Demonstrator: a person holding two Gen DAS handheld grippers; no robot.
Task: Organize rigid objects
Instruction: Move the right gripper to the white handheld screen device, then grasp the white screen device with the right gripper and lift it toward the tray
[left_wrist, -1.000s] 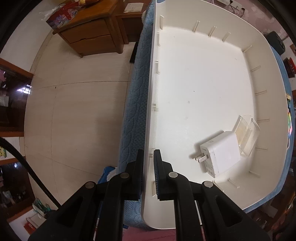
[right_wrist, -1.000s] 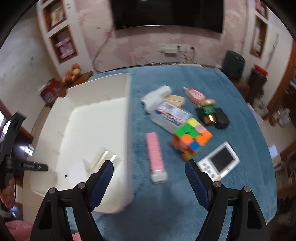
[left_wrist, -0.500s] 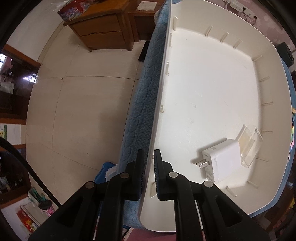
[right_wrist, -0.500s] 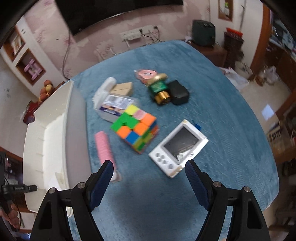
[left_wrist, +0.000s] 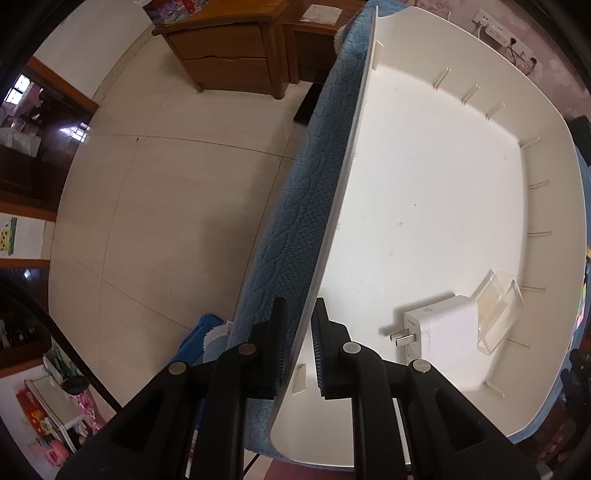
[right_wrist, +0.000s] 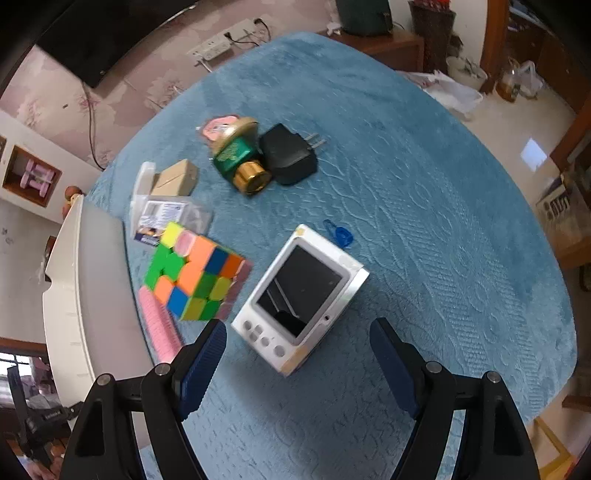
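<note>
Since the earlier pictures the right gripper (right_wrist: 297, 363) has swung away from the white bin (right_wrist: 88, 295) and out over the blue bedspread (right_wrist: 424, 192), so the white handheld game console (right_wrist: 301, 295) now sits just ahead of its fingers. Its jaws stand wide apart, as before, touching nothing.

Counted on the bedspread: one console, one colour cube (right_wrist: 194, 275), one pink ridged bar (right_wrist: 159, 332) (partly under the cube), one black plug adapter (right_wrist: 290, 155), one green and gold bottle (right_wrist: 240, 158), one pink round item (right_wrist: 218, 123), one tan box (right_wrist: 175, 179), one clear packet (right_wrist: 162, 214) and one small blue clip (right_wrist: 340, 232). All lie toward the bin's side of the bedspread.

Inside the bin (left_wrist: 443, 184) lie two things, at its near right corner: one white charger (left_wrist: 439, 336) and one clear plastic case (left_wrist: 498, 310), touching.

The left gripper (left_wrist: 297, 347) straddles the bin's near-left rim, and its jaws are opening, with a visible gap between the pads and the wall.
</note>
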